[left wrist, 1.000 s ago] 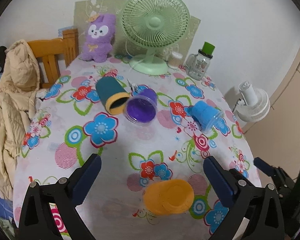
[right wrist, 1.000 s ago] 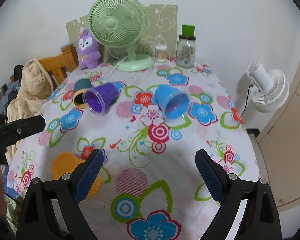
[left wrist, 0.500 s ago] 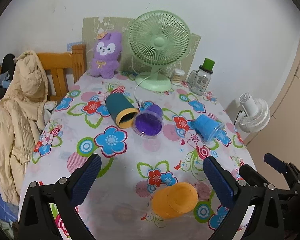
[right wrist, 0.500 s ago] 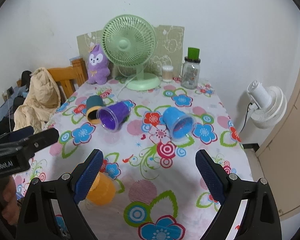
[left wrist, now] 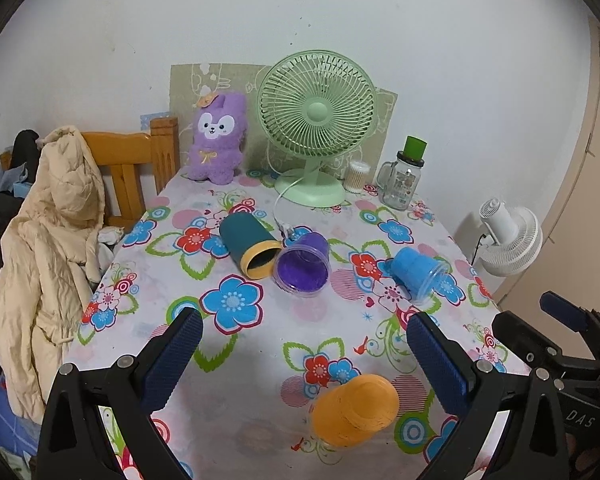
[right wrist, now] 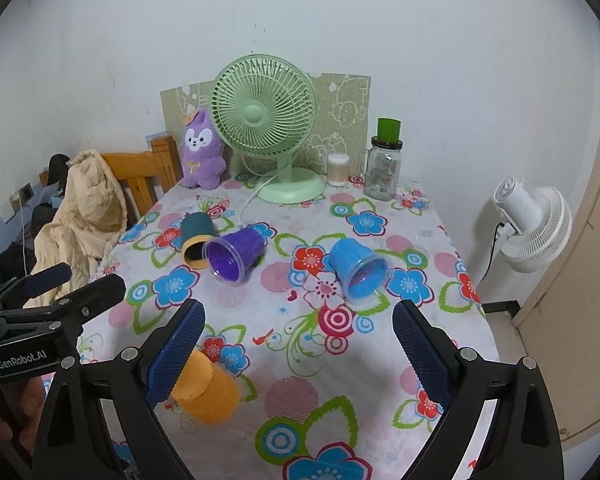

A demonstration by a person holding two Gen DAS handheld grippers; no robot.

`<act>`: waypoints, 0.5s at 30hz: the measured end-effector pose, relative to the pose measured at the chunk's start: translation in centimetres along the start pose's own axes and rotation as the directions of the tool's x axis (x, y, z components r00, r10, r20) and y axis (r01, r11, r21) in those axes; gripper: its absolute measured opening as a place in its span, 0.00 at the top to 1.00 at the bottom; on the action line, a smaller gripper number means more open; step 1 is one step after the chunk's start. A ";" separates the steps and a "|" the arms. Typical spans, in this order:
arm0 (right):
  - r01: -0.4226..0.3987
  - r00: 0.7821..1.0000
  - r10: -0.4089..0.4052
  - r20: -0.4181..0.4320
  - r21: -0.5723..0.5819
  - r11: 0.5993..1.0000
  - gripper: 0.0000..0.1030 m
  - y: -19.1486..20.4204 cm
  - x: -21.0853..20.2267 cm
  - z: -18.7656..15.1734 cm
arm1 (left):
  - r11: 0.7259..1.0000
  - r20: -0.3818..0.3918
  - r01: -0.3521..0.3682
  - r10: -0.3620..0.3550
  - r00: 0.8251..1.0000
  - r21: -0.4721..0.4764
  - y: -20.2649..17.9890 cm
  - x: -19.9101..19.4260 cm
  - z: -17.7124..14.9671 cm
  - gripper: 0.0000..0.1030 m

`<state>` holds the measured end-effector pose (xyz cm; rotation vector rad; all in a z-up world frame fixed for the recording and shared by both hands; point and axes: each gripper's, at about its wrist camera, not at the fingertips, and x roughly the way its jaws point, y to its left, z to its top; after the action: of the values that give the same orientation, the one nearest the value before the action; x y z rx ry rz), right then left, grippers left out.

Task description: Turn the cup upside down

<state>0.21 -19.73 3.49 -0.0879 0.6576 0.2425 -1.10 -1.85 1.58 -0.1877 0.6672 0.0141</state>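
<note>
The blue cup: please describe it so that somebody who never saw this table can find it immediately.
Start at the green fan at the back of the flowered table. Three cups lie on their sides in a row in front of it. The blue cup is the rightmost one, alone and apart from the touching teal cup and purple cup.

Both mounted behind widely parted blue fingers, raised above the near table edge [left wrist: 260, 432], facing 12 o'clock toward the green fan [left wrist: 318, 112] at the back wall. Left wrist view from the near left, right wrist view from the near right. Shared: fan [right wrist: 264, 106], floral tabletop [right wrist: 300, 320], four toppled cups.
</note>
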 end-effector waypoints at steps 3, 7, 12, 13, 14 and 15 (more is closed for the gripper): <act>-0.001 1.000 0.001 -0.005 0.002 1.000 0.06 0.1 0.0 0.1 | 1.000 0.000 0.002 -0.002 1.000 0.003 0.0 0.0 -0.1 0.00; -0.001 1.000 0.001 -0.004 0.003 1.000 0.06 0.0 0.0 0.0 | 1.000 -0.001 0.009 -0.009 1.000 0.005 -0.1 0.1 -0.1 0.00; -0.003 1.000 0.003 -0.006 0.001 1.000 0.06 0.2 0.0 0.0 | 1.000 -0.001 0.010 -0.010 1.000 0.003 -0.1 0.0 -0.2 0.00; -0.004 1.000 0.004 -0.005 0.001 1.000 0.06 0.2 0.0 0.0 | 1.000 0.000 0.007 -0.007 1.000 0.003 -0.1 0.0 -0.2 0.00; -0.004 1.000 0.004 -0.005 0.000 1.000 0.06 0.3 0.0 0.0 | 1.000 0.001 0.006 -0.006 1.000 0.003 -0.1 0.0 -0.2 0.00; -0.004 1.000 0.004 -0.005 -0.002 1.000 0.06 0.4 0.0 0.0 | 1.000 0.002 0.007 -0.007 1.000 0.001 0.0 0.0 -0.3 0.00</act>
<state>0.15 -19.34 3.49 -0.0888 0.6631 0.2470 -1.25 -1.93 1.38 -0.1886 0.6642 0.0074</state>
